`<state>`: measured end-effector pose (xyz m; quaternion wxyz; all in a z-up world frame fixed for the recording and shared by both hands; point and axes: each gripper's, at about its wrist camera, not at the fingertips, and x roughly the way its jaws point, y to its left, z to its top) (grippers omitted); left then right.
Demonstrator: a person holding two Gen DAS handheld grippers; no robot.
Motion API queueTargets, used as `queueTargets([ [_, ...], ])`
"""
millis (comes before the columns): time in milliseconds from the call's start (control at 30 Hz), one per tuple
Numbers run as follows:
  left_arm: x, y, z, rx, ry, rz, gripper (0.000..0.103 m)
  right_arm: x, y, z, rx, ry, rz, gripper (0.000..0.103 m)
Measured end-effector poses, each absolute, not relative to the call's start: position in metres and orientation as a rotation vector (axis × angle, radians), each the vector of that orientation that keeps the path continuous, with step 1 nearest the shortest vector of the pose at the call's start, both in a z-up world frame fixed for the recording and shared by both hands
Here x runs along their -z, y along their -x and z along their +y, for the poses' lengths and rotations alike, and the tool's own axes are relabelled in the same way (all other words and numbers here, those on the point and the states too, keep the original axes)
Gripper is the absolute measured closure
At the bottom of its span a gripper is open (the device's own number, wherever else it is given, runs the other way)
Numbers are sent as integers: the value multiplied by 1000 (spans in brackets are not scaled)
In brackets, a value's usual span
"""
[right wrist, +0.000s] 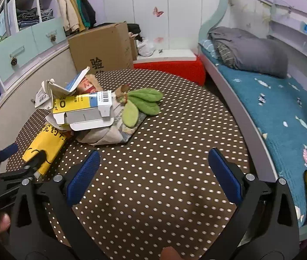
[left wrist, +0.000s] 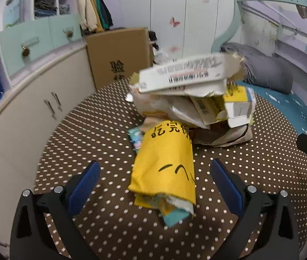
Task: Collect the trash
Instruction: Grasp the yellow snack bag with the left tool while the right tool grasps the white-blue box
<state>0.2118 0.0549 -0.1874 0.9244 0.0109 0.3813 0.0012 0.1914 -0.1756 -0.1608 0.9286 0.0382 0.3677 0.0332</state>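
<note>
Holding both tools apart from the trash, we see our left gripper (left wrist: 154, 178) spread wide, its ribbed blue pads (left wrist: 84, 187) flanking a crumpled yellow paper bag (left wrist: 165, 162) without touching it. That bag lies flat on the brown polka-dot mat (left wrist: 92, 134), glossy, creased, printed with black characters, with a teal scrap poking from its torn near end. Beyond it rises the trash pile (left wrist: 193, 99): a torn white cardboard box (left wrist: 181, 75) with a barcode on top, flattened yellow-and-white cartons and wrinkled paper beneath.

Our right gripper (right wrist: 154, 171) is likewise released, jaws wide over bare mat, grasping nothing. From its view the pile sits to the left and farther away, a folded yellow-and-white carton (right wrist: 81, 108) resting on crumpled newsprint (right wrist: 103, 132), with soft green felt leaves (right wrist: 142, 104) lying against its right side. A plain brown cardboard box (right wrist: 101, 45) stands behind, near the pale cabinet (right wrist: 23, 99). A bed with a fuzzy teal blanket (right wrist: 272, 108) curves along the right.
</note>
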Motion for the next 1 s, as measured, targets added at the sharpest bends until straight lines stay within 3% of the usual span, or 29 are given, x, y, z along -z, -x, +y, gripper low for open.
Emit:
queueTargets([
  [33,191,-216,56,7,-17,796,6,162,-196,-174,-79,-80,758,5],
  [67,194,-220,56,17,-13,807,21,162,-199,-170,-96,-81,759,5],
  [167,202,-227,57,84,35,850,47,160,-209,-158,-161,-75,756,5],
  [267,202,-224,57,102,31,839,56,155,-222,-141,-233,-64,745,5],
  [367,202,-217,64,104,48,830,63,147,-231,-125,-279,-51,736,5],
  [633,195,-204,92,85,111,793,65,104,-246,-71,-462,103,600,5],
  [733,194,-201,99,75,123,791,65,110,-261,-41,-519,242,639,6],
  [800,193,-199,105,64,136,791,65,121,-270,-23,-522,345,674,18],
  [833,193,-200,110,60,140,790,65,127,-274,-17,-510,389,695,48],
  [867,193,-199,114,54,149,786,65,133,-278,-15,-510,396,725,67],
  [900,192,-197,117,48,157,783,65,137,-283,-16,-525,375,756,75],
  [1000,189,-194,123,38,175,769,65,138,-278,-24,-537,340,748,77],
])
